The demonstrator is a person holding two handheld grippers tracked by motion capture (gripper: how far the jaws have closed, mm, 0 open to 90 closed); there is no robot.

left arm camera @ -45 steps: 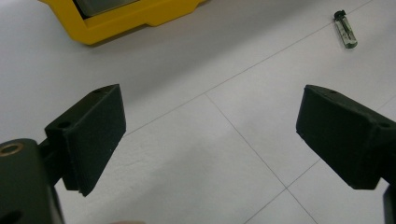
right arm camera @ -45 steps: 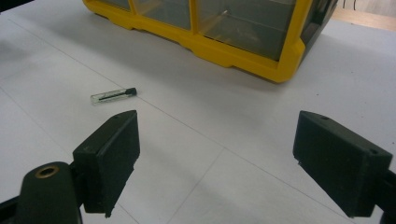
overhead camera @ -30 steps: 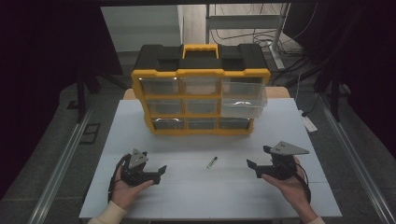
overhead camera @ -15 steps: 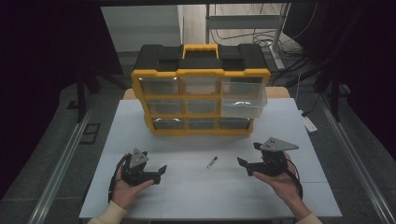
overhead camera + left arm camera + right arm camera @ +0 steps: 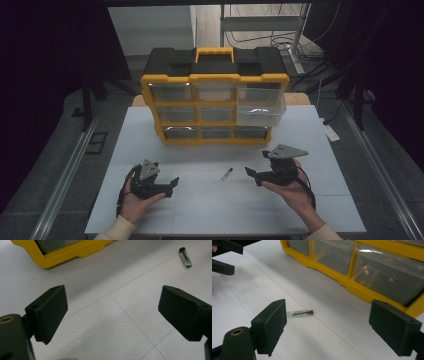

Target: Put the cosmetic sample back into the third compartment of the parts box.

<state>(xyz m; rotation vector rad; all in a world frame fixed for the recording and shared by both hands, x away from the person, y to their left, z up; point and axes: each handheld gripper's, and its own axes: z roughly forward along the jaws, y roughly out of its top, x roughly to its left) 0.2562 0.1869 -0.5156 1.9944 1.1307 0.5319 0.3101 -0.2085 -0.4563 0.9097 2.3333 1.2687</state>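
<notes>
A small clear vial with a dark cap [image 5: 227, 173] lies on the white table [image 5: 210, 210], between my two grippers and in front of the organizer. In the right gripper view the vial [image 5: 300, 313] rests just beyond the left jaw; in the left gripper view the vial [image 5: 185, 257] lies far off at the upper right. My right gripper [image 5: 252, 174] stands open a short way right of the vial, jaws empty. My left gripper [image 5: 172, 186] rests open at the lower left, nothing between its jaws. The yellow and black drawer organizer [image 5: 215, 95] has its upper right drawer [image 5: 260, 107] pulled out.
The organizer's yellow base [image 5: 352, 285] with clear drawers runs close along the far side of the right gripper. Its corner [image 5: 67, 252] sits ahead of the left gripper. Metal rails [image 5: 65, 175] flank the table; cables and a power strip [image 5: 331, 132] lie at the right.
My right gripper has moved left across the table toward the vial, still open. The left gripper and the vial have stayed in place.
</notes>
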